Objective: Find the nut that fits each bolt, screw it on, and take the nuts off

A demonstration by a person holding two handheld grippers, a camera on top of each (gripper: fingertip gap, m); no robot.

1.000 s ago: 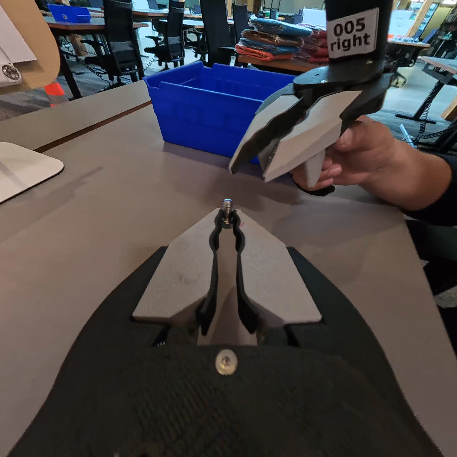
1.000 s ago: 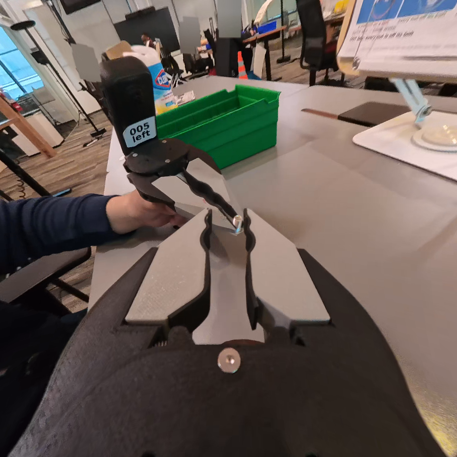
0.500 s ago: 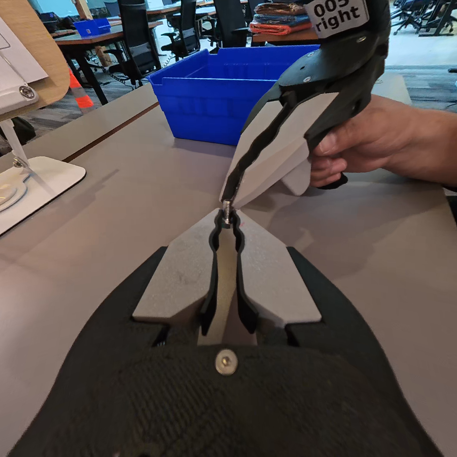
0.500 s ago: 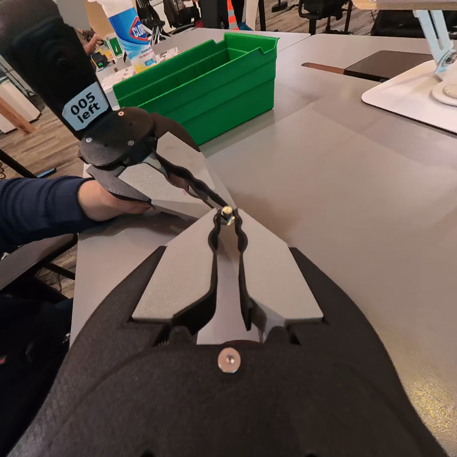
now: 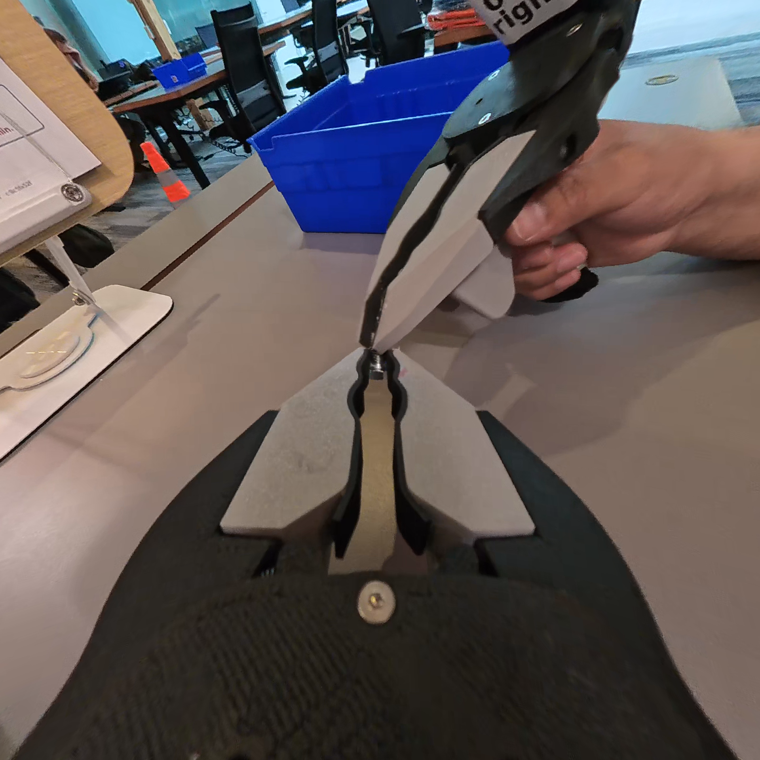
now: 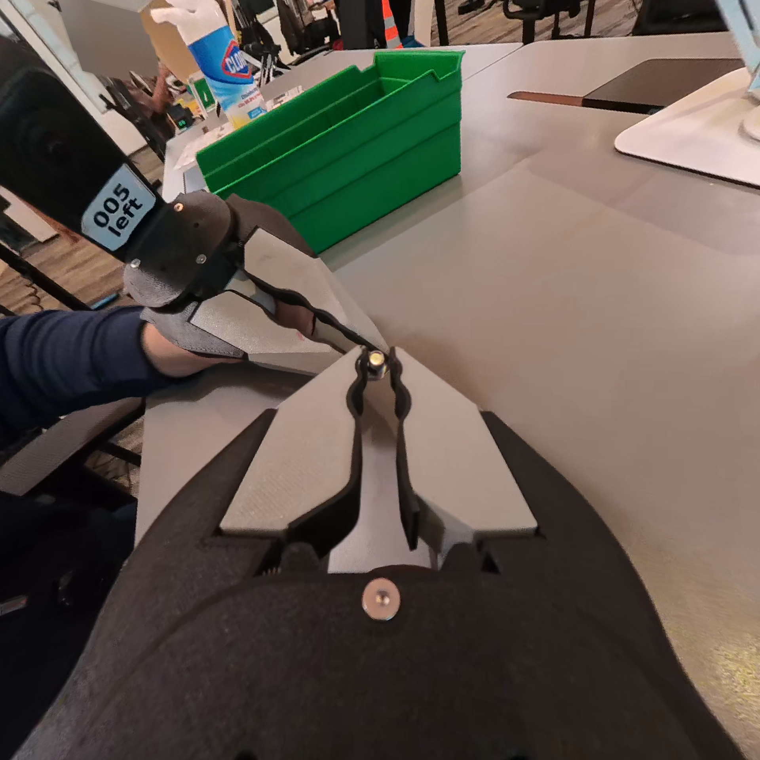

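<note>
My left gripper [image 5: 376, 364] is shut on a small silver bolt [image 5: 376, 367] and holds it upright just above the grey table [image 5: 205, 370]. My right gripper [image 6: 376, 364] comes down from above and its fingers are closed on the bolt's upper end. There a hex nut [image 6: 376, 371] shows just under the round bolt tip [image 6: 375, 357]. In the left wrist view the right gripper's fingertips [image 5: 380, 335] cover the top of the thread. In the right wrist view the left gripper [image 6: 288, 304] reaches in from the left, its tips hidden behind mine.
A blue bin [image 5: 353, 172] stands behind the grippers in the left wrist view. A green bin [image 6: 341, 148] stands at the back in the right wrist view. A white stand base [image 5: 61, 349] lies to the left. A person's hands hold both grippers. Less than 4 cm separates the two grippers' tips.
My right gripper has come down from above the table onto the bolt in my left gripper and closed on its top end. My left gripper still holds the bolt.
</note>
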